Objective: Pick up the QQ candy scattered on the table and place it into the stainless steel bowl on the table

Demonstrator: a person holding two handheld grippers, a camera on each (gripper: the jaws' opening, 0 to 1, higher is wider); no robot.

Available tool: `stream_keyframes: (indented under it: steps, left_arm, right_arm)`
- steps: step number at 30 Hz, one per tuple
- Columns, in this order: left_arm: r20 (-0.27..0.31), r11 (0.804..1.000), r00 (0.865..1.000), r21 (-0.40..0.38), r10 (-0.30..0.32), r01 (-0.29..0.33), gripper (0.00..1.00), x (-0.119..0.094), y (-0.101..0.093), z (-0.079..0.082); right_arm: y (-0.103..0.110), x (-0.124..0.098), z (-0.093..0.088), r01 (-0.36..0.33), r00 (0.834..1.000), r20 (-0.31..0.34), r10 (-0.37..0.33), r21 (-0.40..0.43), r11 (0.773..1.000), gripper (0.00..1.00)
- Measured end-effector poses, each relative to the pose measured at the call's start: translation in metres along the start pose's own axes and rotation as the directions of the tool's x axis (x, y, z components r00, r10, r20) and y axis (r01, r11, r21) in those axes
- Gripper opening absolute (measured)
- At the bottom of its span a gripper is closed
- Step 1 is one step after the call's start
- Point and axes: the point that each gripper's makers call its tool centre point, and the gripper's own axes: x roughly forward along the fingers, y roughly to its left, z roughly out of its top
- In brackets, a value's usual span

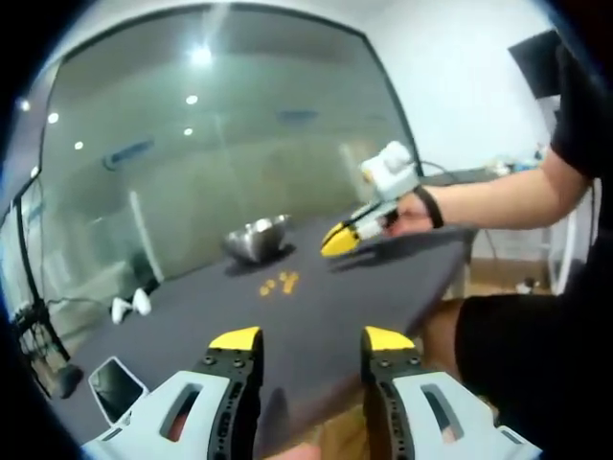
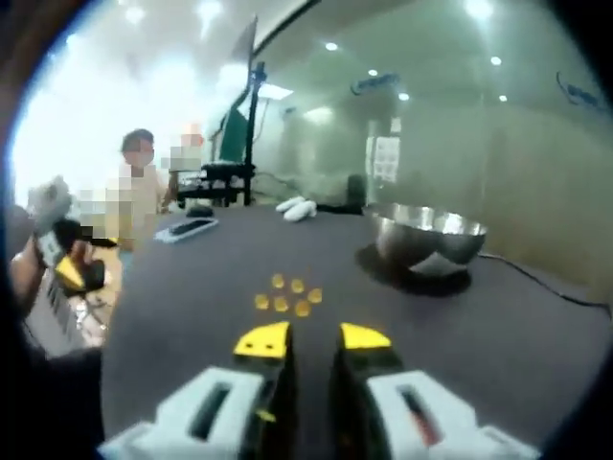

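Holding both tools low over the dark table (image 2: 192,316), you had not yet taken hold of any sweet. Your left gripper (image 1: 311,339) sat at the near edge with its yellow-tipped jaws spread wide and nothing between them, which reads as a waiting posture well back from the work. Your right gripper (image 2: 312,338) pointed straight at the QQ candy (image 2: 287,296), a small cluster of yellow pieces lying loose on the cloth just beyond its tips; its jaws stood only a narrow gap apart and held nothing, probably set that close because the pieces are small. In the left gripper view the same tool hung above the far side of the table, tips angled down toward the sweets. The stainless steel bowl (image 2: 427,236) stood upright beyond the candy and to its right, near enough that a short carry should reach it. Whether the bowl already held any pieces could not be told from these angles. A phone-like slab (image 1: 116,387) lay at the near left corner, well apart from the candy.
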Motion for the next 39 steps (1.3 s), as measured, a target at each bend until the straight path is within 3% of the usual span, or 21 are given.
stream_keyframes:
  steps: [6, 12, 17, 22, 32, 39]
  left_arm:
    - [-0.003, 1.0, 1.0, -0.01, 0.015, -0.015, 0.42, -0.006, 0.006, -0.004]
    - [-0.012, 0.999, 0.999, -0.02, 0.032, -0.032, 0.42, -0.013, 0.014, -0.011]
    - [-0.018, 0.998, 0.999, -0.031, 0.048, -0.048, 0.42, -0.018, 0.021, -0.015]
    - [-0.017, 0.998, 0.999, -0.038, 0.05, -0.051, 0.42, -0.018, 0.023, -0.016]
    - [-0.021, 0.998, 0.999, -0.033, 0.046, -0.047, 0.42, -0.018, 0.021, -0.017]
    - [-0.024, 0.998, 0.999, -0.036, 0.048, -0.049, 0.42, -0.018, 0.023, -0.018]
  right_arm:
    - [0.003, 0.034, -0.013, -0.031, 0.997, -0.073, 0.028, -0.044, 0.999, 0.19]
    - [-0.005, 0.057, -0.011, -0.038, 0.997, -0.07, 0.038, -0.007, 0.999, 0.19]
    - [0.0, 0.06, -0.009, -0.038, 0.997, -0.064, 0.038, -0.007, 0.999, 0.17]
    - [0.001, 0.061, -0.009, -0.05, 0.997, -0.056, 0.05, 0.009, 0.999, 0.09]
    - [0.002, 0.059, -0.008, -0.04, 0.997, -0.059, 0.041, 0.007, 0.999, 0.09]
    - [-0.014, 0.041, 0.012, 0.016, 1.0, -0.01, -0.016, -0.013, 1.0, 0.08]
